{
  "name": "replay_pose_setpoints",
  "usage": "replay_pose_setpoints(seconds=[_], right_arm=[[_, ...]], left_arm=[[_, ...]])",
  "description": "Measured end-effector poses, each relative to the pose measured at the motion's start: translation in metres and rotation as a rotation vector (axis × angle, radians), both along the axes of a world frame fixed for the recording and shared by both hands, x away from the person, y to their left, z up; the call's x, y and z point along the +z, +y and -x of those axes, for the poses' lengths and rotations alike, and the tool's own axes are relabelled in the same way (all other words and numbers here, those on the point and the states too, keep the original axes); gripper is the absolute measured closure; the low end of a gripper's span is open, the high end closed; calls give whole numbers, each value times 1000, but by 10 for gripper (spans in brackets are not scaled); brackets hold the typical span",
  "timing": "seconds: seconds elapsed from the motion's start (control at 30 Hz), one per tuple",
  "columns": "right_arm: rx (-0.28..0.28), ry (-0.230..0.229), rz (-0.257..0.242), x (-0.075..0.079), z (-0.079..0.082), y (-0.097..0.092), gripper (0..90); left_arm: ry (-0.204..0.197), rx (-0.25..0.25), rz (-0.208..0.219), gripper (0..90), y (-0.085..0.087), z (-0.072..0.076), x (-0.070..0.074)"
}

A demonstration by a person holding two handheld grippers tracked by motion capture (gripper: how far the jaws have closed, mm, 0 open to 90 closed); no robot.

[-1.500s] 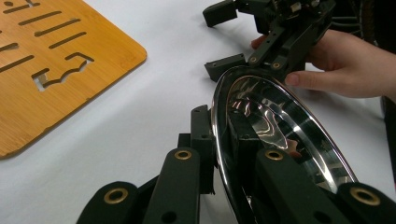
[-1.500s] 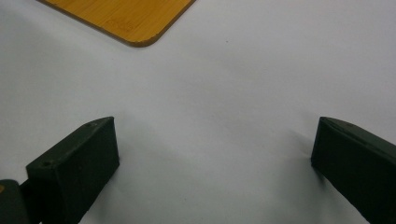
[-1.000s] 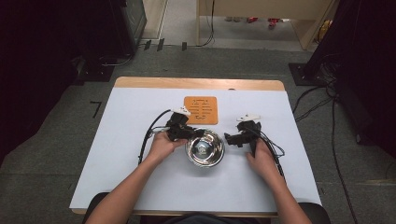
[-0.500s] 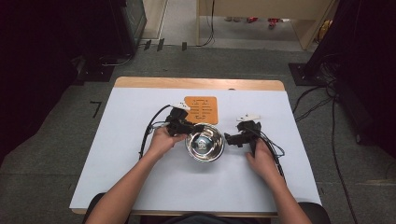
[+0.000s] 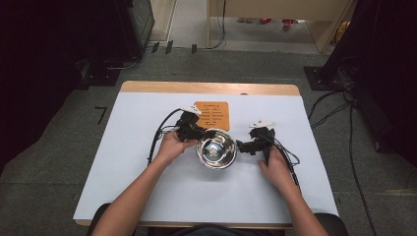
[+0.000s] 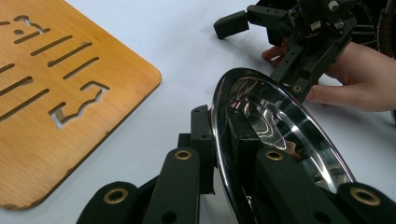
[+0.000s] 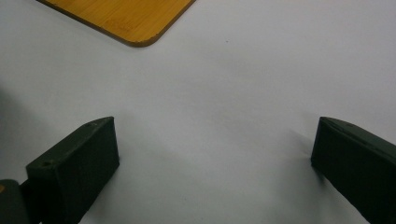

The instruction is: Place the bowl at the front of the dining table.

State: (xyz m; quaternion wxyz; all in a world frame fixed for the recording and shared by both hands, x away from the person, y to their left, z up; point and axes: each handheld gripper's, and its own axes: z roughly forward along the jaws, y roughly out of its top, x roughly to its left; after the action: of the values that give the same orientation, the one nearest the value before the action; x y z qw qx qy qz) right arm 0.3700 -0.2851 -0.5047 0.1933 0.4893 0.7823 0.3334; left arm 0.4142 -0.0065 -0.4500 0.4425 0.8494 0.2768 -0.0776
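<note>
A shiny steel bowl (image 5: 216,148) is at the middle of the white table (image 5: 147,187). My left gripper (image 5: 199,135) is shut on the bowl's left rim, one jaw inside and one outside. In the left gripper view the bowl (image 6: 280,126) looks tilted up on its edge between my left gripper's (image 6: 218,116) jaws. My right gripper (image 5: 242,146) stands open just right of the bowl, close to its rim. In the right gripper view, only bare table lies between the right gripper's (image 7: 215,154) wide-apart jaws.
A flat bamboo board (image 5: 212,115) with cut-out slots lies just behind the bowl. It is close on the left in the left gripper view (image 6: 46,93). Cables trail from both grippers. The table's far wooden edge (image 5: 211,87) lies beyond the board.
The bowl has shifted slightly away from the person, with the left gripper on its rim. The right gripper has hardly moved.
</note>
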Motion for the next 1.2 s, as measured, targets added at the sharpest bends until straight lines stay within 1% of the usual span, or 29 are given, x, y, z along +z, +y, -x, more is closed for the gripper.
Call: replay_pose_setpoints(seconds=[0.07, 0.23, 0.43, 0.63, 0.77, 0.9, 1.03, 1.2], right_arm=[[0, 0, 0, 0, 0, 0, 4], [1, 0, 0, 0, 0, 0, 4], [1, 0, 1, 0, 0, 0, 4], [-1, 2, -1, 0, 0, 0, 4], [0, 0, -1, 0, 0, 0, 4], [-1, 0, 0, 0, 0, 0, 4], [-1, 0, 0, 0, 0, 0, 4], [0, 0, 0, 0, 0, 0, 4]], left_arm=[[1, 3, -6, 844, -1, -2, 1], [12, 4, 15, 844, -2, -5, 2], [16, -6, 17, 844, -4, -9, 4], [14, -6, 16, 844, -4, -14, 6], [25, 1, 29, 843, -3, -17, 7], [20, 3, 17, 843, -2, -18, 6], [18, 16, 37, 843, 0, -20, 7], [11, 27, 37, 844, 2, -25, 8]])
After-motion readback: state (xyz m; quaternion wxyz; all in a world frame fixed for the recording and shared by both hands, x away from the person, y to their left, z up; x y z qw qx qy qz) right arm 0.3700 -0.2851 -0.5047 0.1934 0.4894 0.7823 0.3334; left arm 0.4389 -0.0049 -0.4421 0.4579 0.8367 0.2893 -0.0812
